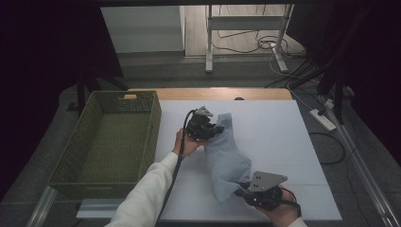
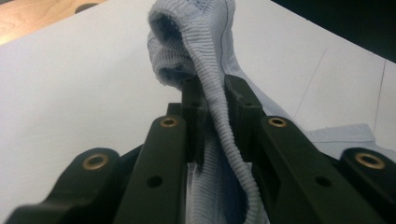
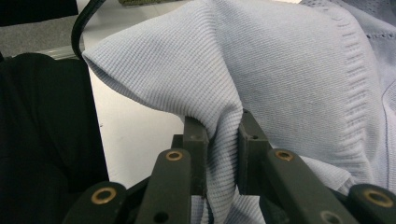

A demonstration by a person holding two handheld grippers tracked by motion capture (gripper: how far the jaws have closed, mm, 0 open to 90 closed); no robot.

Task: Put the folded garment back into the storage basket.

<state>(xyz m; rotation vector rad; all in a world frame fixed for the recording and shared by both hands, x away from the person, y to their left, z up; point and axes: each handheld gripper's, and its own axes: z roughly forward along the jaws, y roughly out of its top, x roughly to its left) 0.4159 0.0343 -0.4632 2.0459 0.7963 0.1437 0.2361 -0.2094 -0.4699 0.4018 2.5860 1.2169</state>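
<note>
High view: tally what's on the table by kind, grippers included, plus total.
Light blue knit garment: 1
Green woven basket: 1
Grippers: 2, left gripper and right gripper, each clamped on the garment
Total: 4

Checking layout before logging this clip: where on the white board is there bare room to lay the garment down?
Bare board lies right of the blue garment, up to the far edge. A narrower strip runs between the basket and the left gripper. The near middle is crowded by the garment, the sleeve and the right gripper.
</note>
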